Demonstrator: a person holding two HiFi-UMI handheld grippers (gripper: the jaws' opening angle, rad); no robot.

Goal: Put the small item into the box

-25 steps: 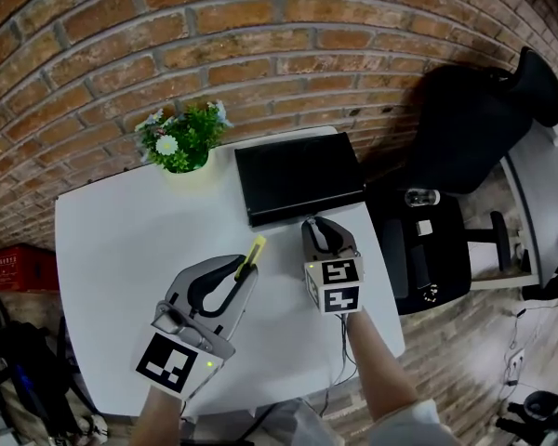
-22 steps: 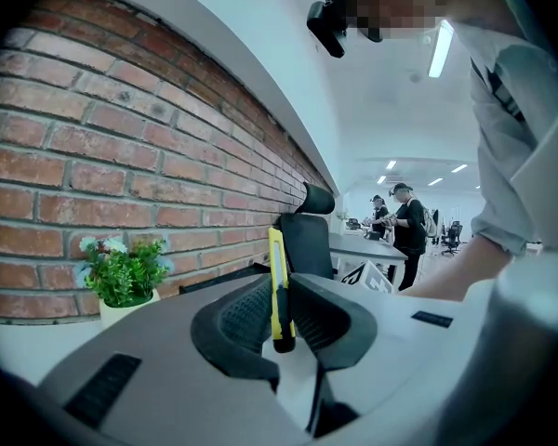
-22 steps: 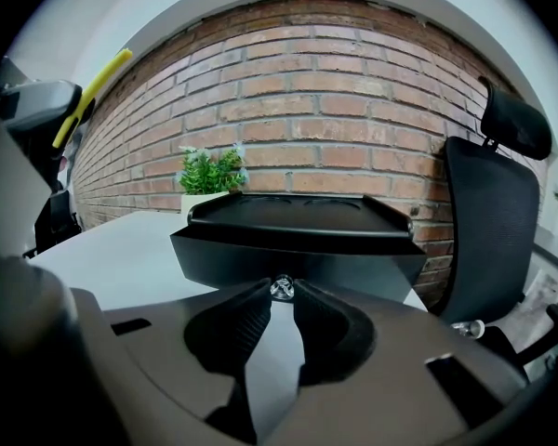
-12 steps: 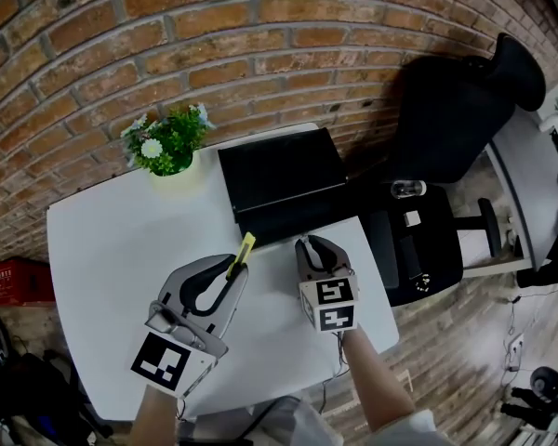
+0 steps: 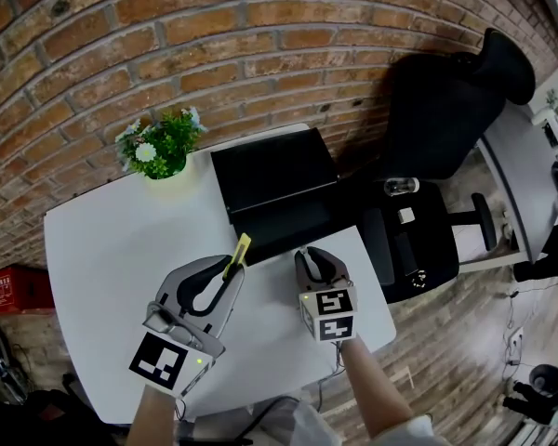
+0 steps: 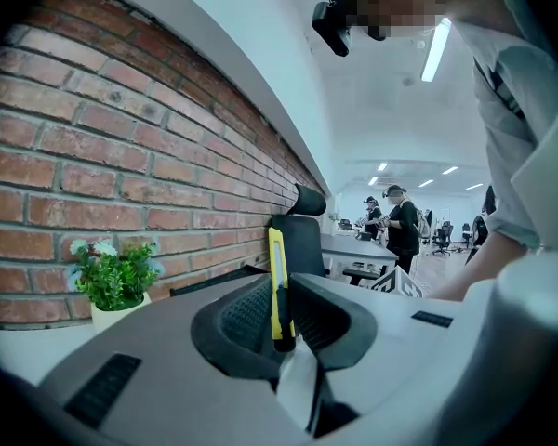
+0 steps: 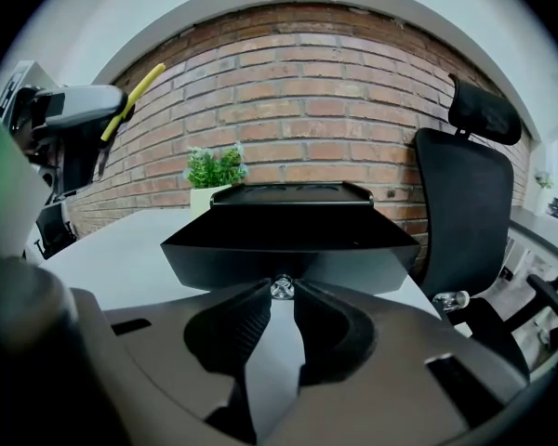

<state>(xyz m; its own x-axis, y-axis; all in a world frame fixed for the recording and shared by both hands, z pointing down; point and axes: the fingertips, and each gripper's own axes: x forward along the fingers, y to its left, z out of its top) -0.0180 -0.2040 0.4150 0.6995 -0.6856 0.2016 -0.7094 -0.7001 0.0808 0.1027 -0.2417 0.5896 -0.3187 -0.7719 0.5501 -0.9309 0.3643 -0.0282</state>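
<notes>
While the right gripper (image 5: 316, 253) pinches the clear knob (image 7: 281, 287) on the box (image 5: 274, 177), the left gripper (image 5: 231, 271) squeezes a yellow stick (image 6: 277, 286). Next, I think, the stick goes into the box ahead of its fingers.

We count two grippers, a left gripper (image 5: 231, 269) and a right gripper (image 5: 314, 255), each with two fingers (image 6: 246, 316). One white counter (image 5: 102, 249) carries one black box (image 5: 274, 170) and one potted plant (image 5: 158, 144). There is one slim yellow item (image 5: 236, 251) and one small clear piece (image 7: 281, 287), one to each gripper. Around the counter we see one black office chair (image 5: 446, 100), one red crate (image 5: 19, 289) and one brick wall (image 5: 214, 26)
</notes>
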